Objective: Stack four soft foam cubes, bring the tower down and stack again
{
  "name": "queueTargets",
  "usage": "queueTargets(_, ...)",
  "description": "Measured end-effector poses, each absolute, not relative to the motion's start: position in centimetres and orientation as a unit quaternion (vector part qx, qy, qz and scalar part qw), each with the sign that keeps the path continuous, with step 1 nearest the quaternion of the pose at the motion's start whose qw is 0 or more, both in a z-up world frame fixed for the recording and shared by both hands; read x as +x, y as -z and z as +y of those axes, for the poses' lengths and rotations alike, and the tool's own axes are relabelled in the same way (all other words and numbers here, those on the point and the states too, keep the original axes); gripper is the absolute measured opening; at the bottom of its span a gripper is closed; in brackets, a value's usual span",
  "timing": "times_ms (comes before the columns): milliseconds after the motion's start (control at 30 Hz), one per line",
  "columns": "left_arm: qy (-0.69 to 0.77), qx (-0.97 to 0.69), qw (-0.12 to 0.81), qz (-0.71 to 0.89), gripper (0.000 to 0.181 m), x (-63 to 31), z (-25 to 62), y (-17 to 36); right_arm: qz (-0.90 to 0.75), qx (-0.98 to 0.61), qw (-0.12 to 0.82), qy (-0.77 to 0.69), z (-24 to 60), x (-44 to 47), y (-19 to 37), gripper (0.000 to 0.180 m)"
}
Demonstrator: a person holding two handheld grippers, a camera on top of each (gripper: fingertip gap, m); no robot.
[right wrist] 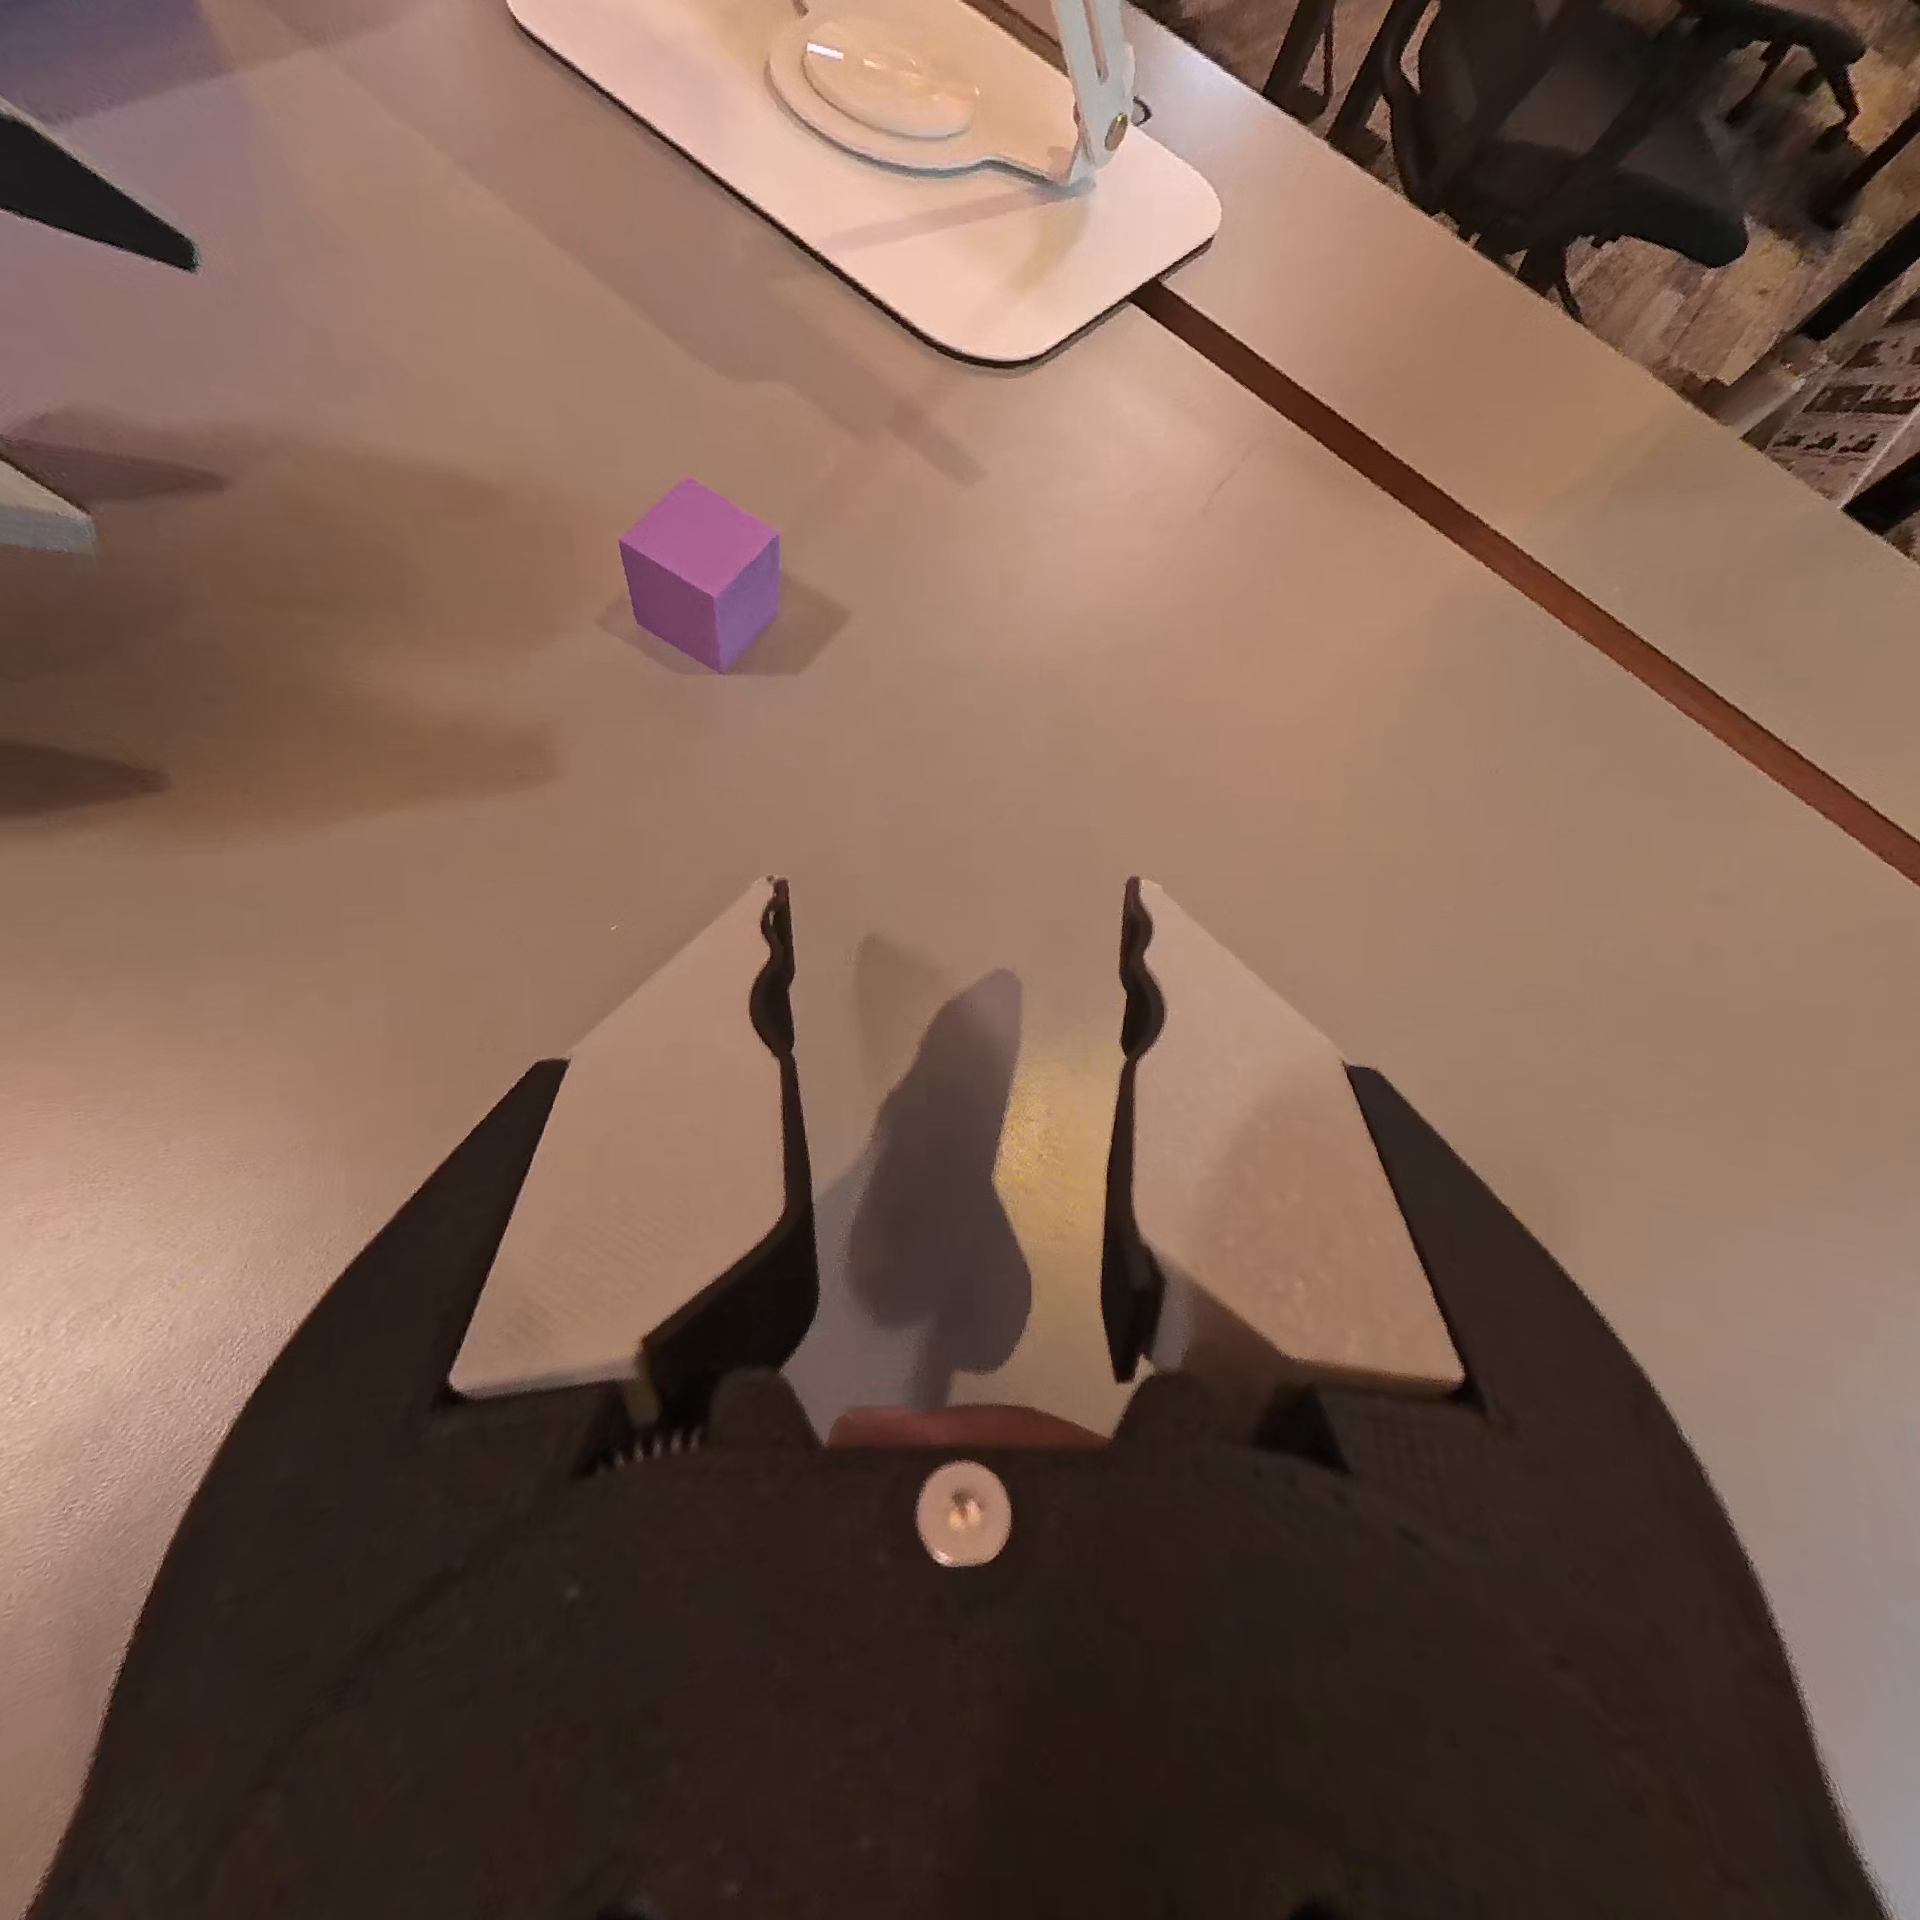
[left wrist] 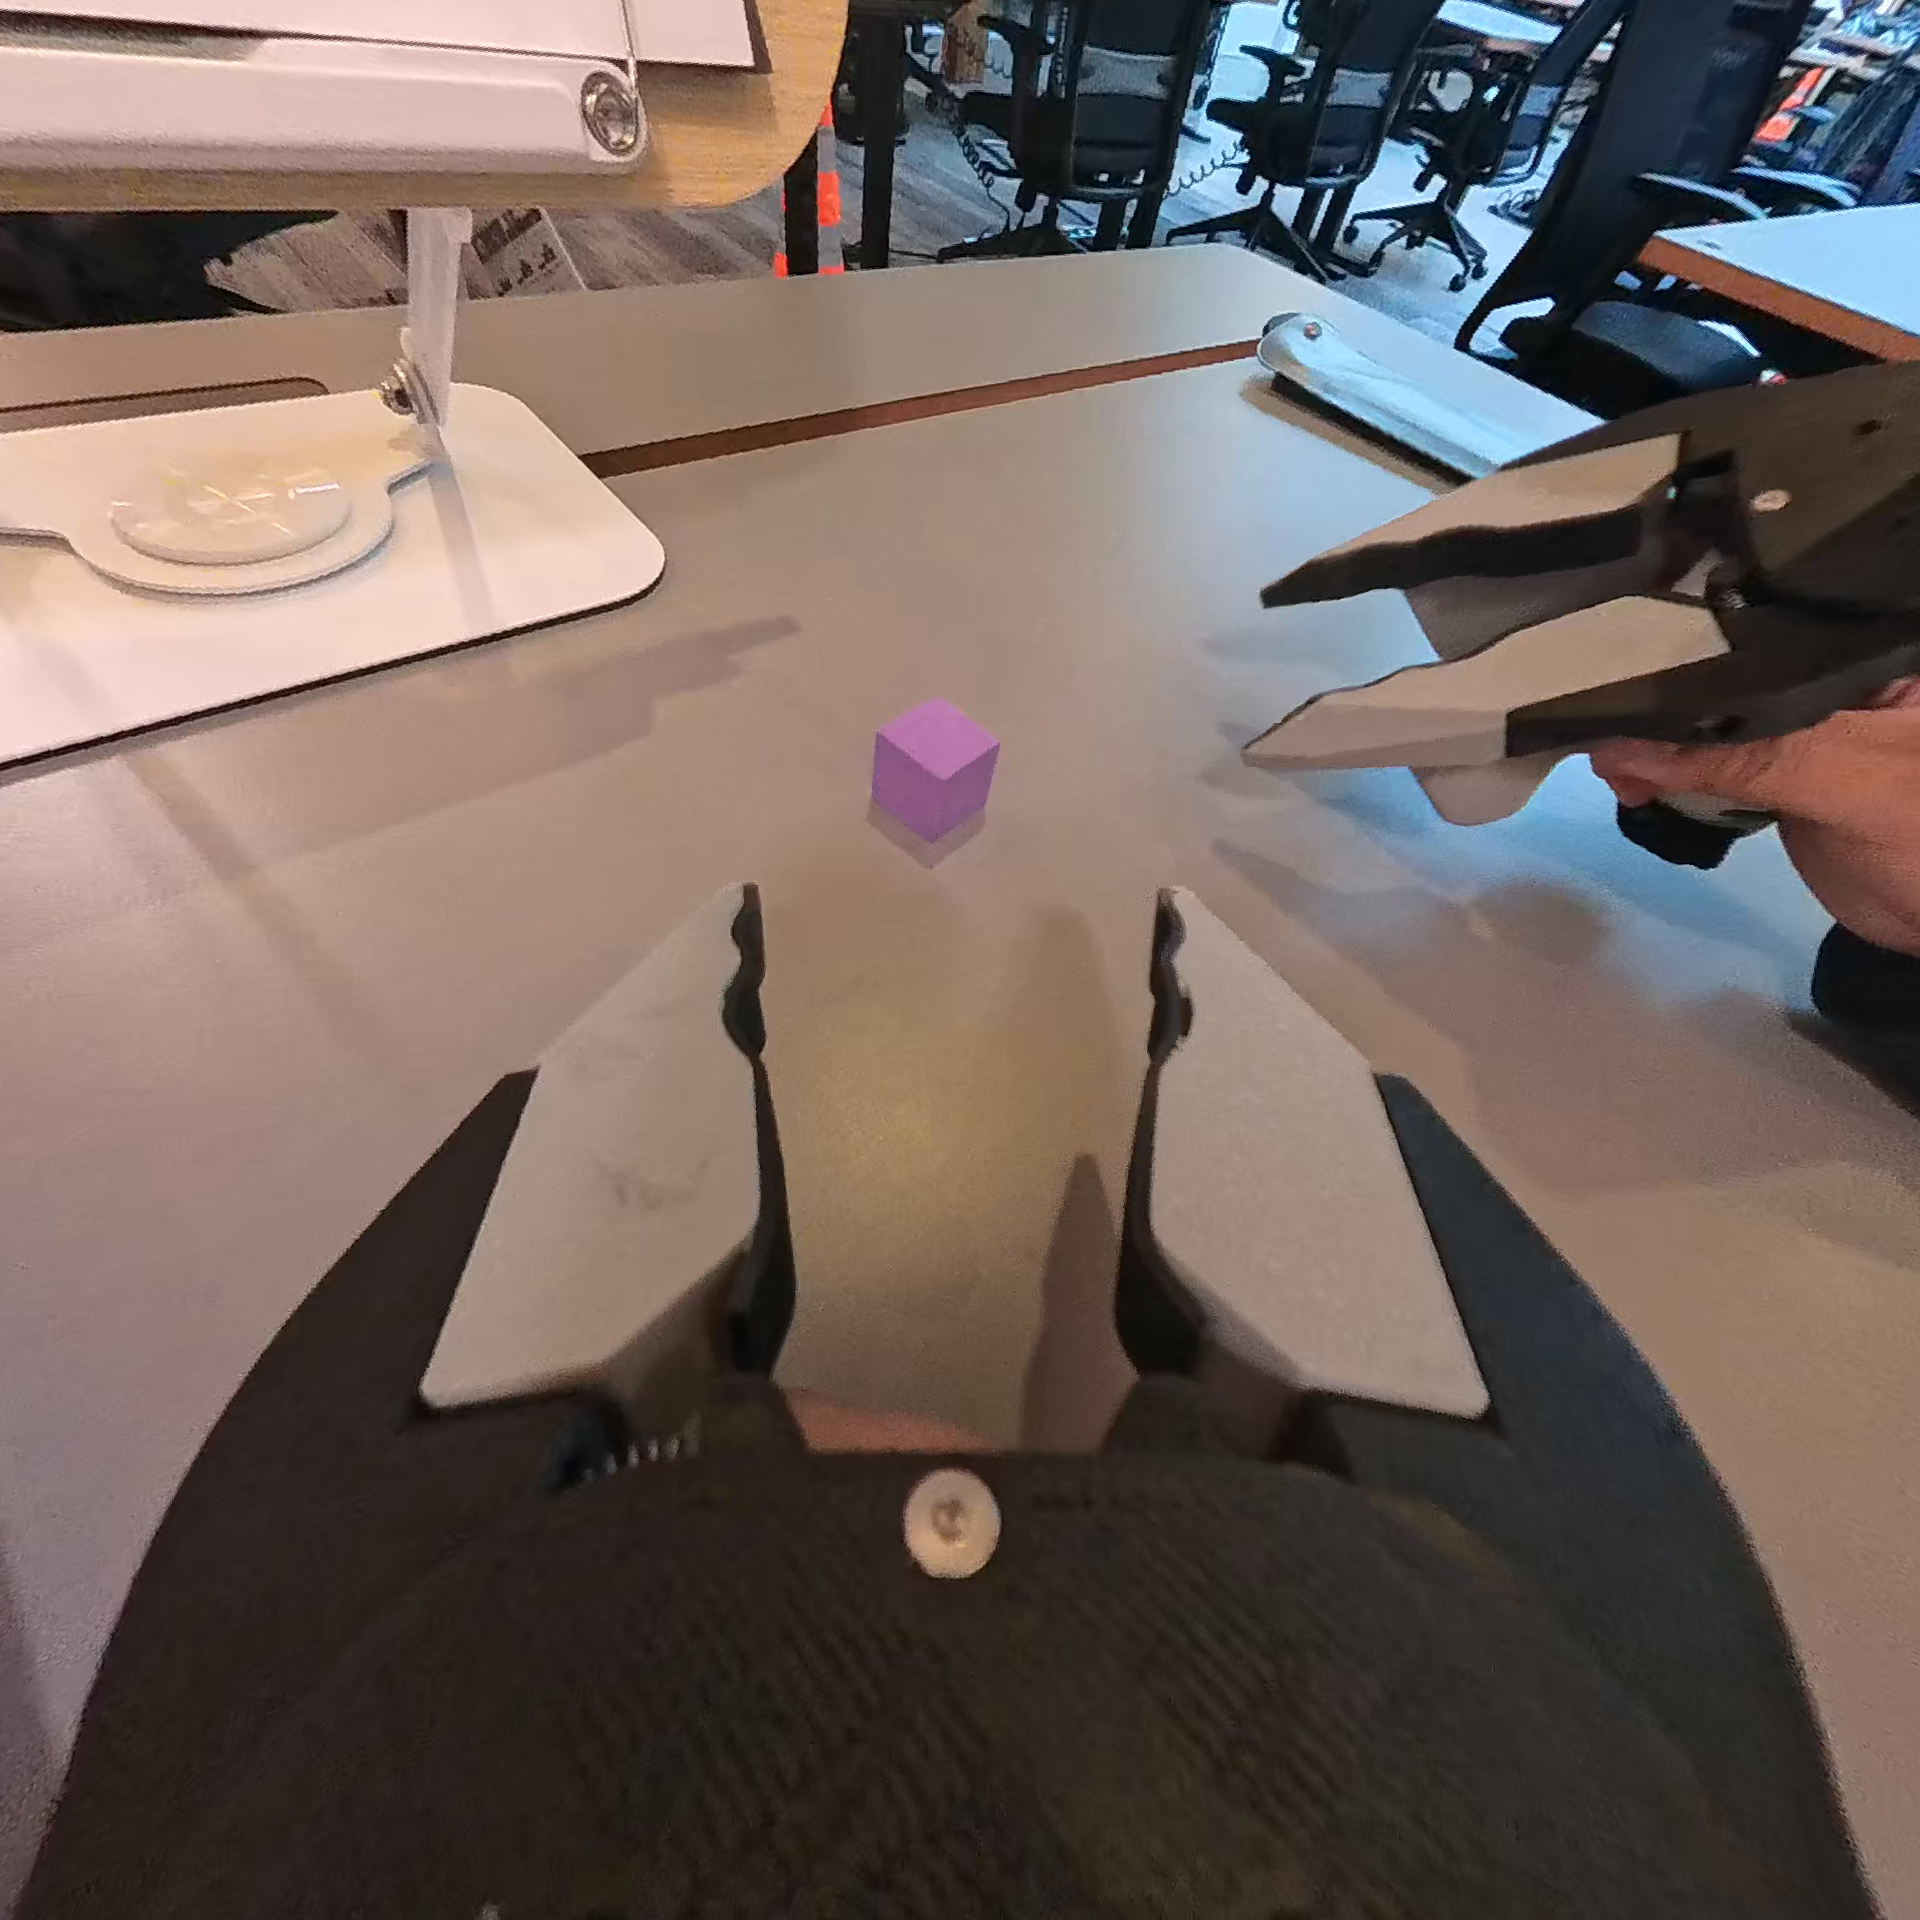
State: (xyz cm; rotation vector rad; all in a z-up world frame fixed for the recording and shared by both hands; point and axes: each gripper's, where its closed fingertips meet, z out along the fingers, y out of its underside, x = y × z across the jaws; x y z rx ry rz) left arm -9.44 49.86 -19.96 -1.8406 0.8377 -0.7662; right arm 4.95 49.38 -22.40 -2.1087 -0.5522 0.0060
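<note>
Left gripper (left wrist: 956,904) held level, jaws spread wide and empty, right gripper (right wrist: 954,894) likewise parted, gripped by a hand (left wrist: 1808,800) at its handle.

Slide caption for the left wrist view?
Open left tongs face a lone purple cube on the table; right tongs hover open.

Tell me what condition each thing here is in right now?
purple cube: alone on the table, upright, untouched, nothing stacked on it.
left gripper: fingers open, empty, short of the cube.
right gripper: fingers open, empty, off to the cube's side.
white stand base: flat on the table.
</note>
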Motion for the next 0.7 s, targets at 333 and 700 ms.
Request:
queueTargets(333, 0.325, -0.725, 0.429, 0.429, 0.071, -8.4, 48.0, 20.8, -0.208, -0.857, 0.472, -0.007, 49.5, 5.9, 21.9, 0.061)
queueTargets(700, 0.234, -0.719, 0.402, 0.516, 0.066, -4.6, 53.4, 22.8, -0.219, -0.849, 0.481, -0.015, 49.4, 5.1, 21.3, 0.061)
